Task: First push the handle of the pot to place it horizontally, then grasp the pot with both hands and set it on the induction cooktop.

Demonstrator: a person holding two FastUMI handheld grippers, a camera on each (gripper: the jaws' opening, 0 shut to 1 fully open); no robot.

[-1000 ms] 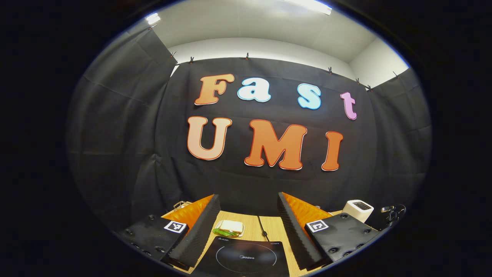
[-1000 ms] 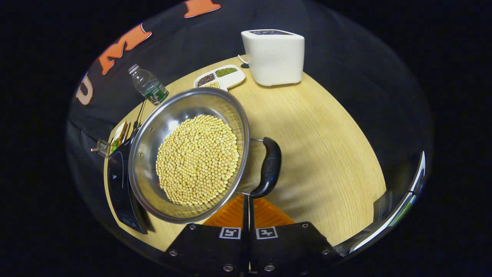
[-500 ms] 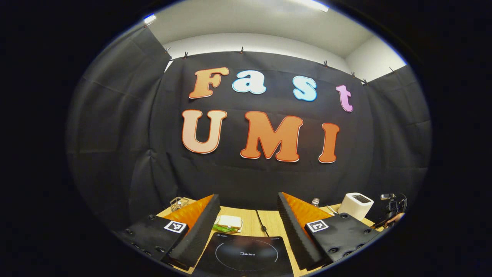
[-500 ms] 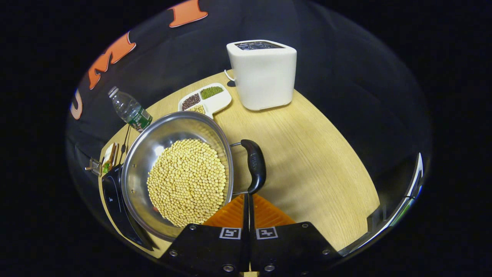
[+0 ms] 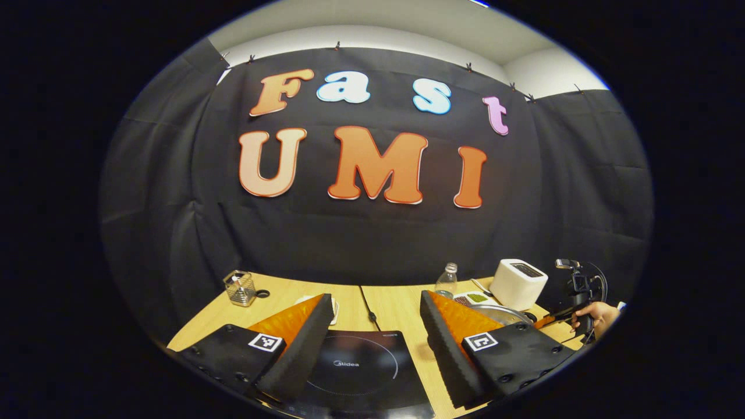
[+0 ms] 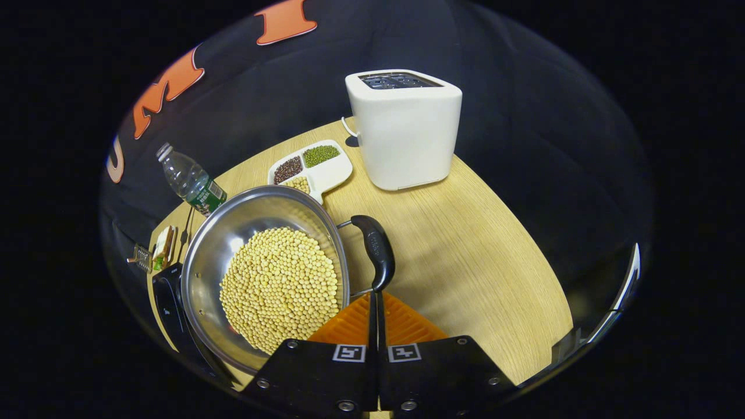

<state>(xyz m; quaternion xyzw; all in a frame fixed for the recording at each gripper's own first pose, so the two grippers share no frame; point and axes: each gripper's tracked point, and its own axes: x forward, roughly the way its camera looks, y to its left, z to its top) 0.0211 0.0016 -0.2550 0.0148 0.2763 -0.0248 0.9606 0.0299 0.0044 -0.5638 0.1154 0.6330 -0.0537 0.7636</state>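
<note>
A steel pot (image 6: 221, 256) full of pale yellow beans sits on the wooden table (image 6: 477, 256), its left edge over the black induction cooktop (image 6: 166, 299). Its dark side handle (image 6: 375, 250) points toward me. My right gripper (image 6: 375, 295) is shut with nothing between its fingers, and its tips touch the near end of the handle. My left gripper (image 5: 372, 326) is open above the cooktop (image 5: 361, 372). To its right I see the pot's rim (image 5: 495, 314) and, farther off, the right gripper (image 5: 573, 297) in a hand.
A white toaster (image 6: 401, 128) stands behind the pot, with a divided dish of beans (image 6: 311, 169) and a water bottle (image 6: 189, 181) to its left. A sandwich (image 6: 163, 247) lies past the cooktop. A wire basket (image 5: 240, 287) sits at the table's far left.
The left gripper's view has tipped down and drawn back, so more of the table shows. In the right gripper view the pot has slid left and the handle has swung round, with the shut tips following it.
</note>
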